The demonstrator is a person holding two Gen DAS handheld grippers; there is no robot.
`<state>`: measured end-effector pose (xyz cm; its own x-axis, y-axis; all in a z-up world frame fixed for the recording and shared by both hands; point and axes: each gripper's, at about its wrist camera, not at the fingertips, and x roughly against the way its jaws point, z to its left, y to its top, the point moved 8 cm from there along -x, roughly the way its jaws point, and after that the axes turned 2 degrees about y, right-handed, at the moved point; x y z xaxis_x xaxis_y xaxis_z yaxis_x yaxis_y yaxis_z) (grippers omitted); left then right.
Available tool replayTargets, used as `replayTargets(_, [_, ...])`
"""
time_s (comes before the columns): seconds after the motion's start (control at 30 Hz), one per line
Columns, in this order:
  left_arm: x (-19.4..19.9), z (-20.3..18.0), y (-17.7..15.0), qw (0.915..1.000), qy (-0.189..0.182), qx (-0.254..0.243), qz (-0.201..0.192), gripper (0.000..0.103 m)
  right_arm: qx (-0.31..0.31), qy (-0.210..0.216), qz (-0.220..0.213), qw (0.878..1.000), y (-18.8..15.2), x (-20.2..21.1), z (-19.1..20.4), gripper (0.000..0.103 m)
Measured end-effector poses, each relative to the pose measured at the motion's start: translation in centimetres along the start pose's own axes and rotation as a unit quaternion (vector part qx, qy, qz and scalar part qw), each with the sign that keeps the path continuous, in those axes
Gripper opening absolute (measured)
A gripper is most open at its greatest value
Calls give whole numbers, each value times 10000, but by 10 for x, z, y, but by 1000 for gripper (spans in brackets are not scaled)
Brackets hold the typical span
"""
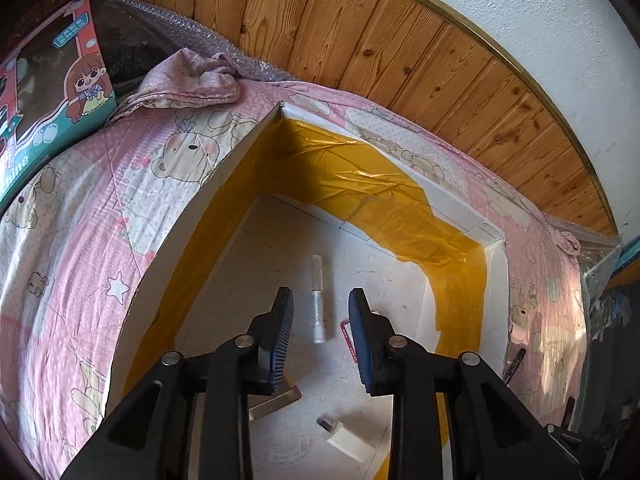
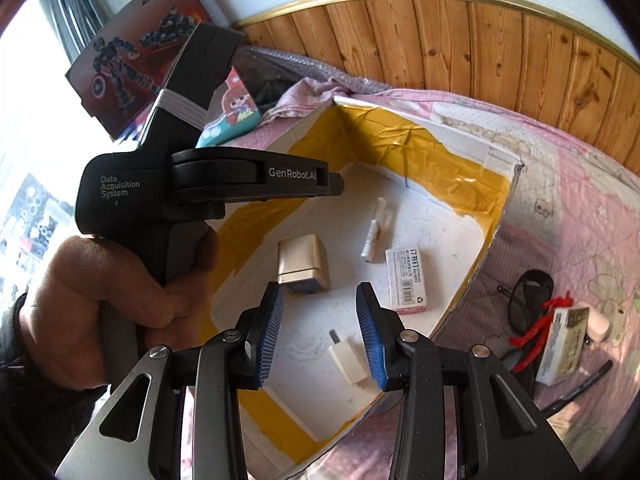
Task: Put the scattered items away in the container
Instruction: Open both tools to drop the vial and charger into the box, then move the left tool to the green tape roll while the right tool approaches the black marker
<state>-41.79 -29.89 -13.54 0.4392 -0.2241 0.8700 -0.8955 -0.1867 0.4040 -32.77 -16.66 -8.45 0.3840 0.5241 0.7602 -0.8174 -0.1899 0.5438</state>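
A white foam box [image 1: 496,280] lined with yellow tape lies on a pink bedsheet. My left gripper [image 1: 321,294] hangs open and empty over it, above a white marker [image 1: 318,300]; a white USB plug [image 1: 348,438] lies nearer. My right gripper [image 2: 320,288] is also open and empty over the box [image 2: 496,216]. Below it lie a gold box [image 2: 304,264], the marker [image 2: 374,232], a staples box [image 2: 408,280] and the USB plug [image 2: 348,356]. On the sheet to the right of the box lie a black item [image 2: 528,296], a red item [image 2: 540,328], a small carton [image 2: 564,344] and a black pen [image 2: 580,388].
A hand [image 2: 120,292] holds the left gripper's handle [image 2: 160,200] at the box's left side. Toy cartons [image 1: 52,92] stand at the far left. Wooden panelling [image 1: 400,40] and bubble wrap [image 1: 192,28] run behind the bed.
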Motion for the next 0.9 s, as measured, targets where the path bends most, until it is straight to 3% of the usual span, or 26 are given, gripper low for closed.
replayTargets(0.2, [15,-2,-9,9999,31,-75,-140,30,-379,258,-378,9982,-20,29,-9,40])
replayTargets(0.43, [42,-22,-29,9988,-2,-364,-316,30,-618,522,-508,9954,-39,42,-6,36])
replayTargets(0.7, [84,-47,-63,9945,157,-782,-673,30,-833,848,-640,9909,-58,62,2,34])
replayTargets(0.9, [106,-68,-97,9922,105,-1017,-714,30,-1044,930,-777,9871,-78,83,1,36])
